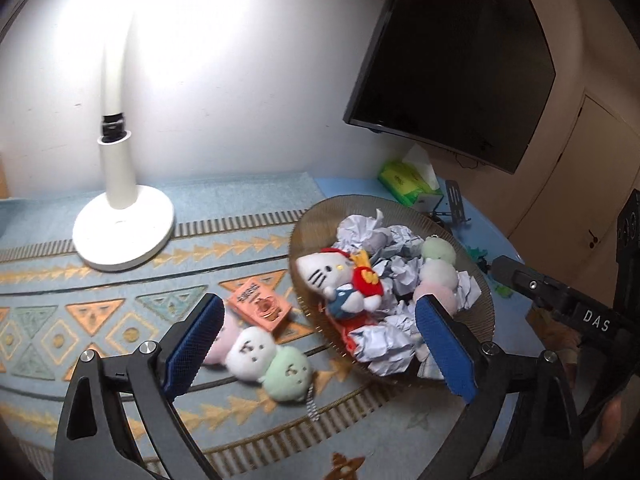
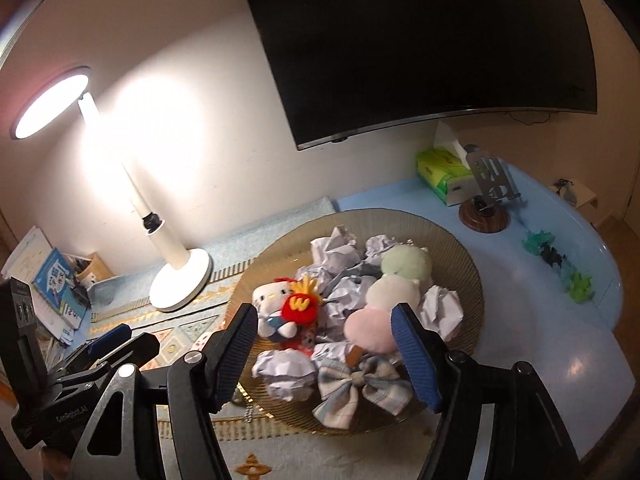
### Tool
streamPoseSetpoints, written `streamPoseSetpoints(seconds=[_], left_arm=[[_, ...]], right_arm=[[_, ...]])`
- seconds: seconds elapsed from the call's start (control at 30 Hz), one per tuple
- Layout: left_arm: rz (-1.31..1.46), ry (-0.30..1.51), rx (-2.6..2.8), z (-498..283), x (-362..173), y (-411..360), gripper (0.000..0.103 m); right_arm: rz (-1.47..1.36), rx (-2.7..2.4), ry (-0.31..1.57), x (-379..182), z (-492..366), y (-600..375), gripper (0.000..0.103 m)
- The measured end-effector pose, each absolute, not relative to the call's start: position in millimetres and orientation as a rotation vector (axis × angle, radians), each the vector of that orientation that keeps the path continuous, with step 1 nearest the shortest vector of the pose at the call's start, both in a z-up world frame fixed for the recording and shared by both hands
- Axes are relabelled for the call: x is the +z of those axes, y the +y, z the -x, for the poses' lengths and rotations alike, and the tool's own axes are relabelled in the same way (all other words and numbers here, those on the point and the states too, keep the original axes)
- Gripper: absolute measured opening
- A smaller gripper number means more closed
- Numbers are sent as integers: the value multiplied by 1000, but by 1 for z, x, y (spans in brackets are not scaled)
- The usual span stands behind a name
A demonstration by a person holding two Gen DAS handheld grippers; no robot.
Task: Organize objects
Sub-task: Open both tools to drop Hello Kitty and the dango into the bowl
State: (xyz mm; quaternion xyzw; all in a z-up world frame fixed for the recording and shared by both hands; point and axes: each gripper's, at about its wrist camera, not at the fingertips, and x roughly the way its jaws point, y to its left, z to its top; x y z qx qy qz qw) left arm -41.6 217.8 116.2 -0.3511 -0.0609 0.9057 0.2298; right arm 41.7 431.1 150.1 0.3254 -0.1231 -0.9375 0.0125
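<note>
Left tool [image 1: 316,344] empty — dango plush [image 1: 260,360] beneath, bowl [image 1: 472,280] right.

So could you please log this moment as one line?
left gripper: open, empty | right gripper: open, empty | cat plush: in bowl

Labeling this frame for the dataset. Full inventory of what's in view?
bowl: 1, brown ribbed, on the mat
paper balls: several, white, in bowl
cat plush: 1, white and red, in bowl
dango plush: 1, green-white-pink, in bowl
bow: 1, plaid, in bowl
second dango plush: 1, on mat left of bowl
small packet: 1, orange, on mat
lamp: 1, white, lit
tissue pack: 1, green, back
stand: 1, metal
screen: 1, black, wall
left gripper: open, empty
right gripper: open, empty
</note>
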Motion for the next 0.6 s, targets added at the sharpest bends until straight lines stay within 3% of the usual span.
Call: streamPoseSetpoints(seconds=[0.27, 0.6], left_arm=[[960, -228, 2730, -5, 120, 114, 99], [1119, -245, 2770, -24, 53, 70, 99]], right_arm=[[-954, -2721, -216, 132, -81, 336, 68], [-1032, -2635, -97, 63, -79, 274, 68]])
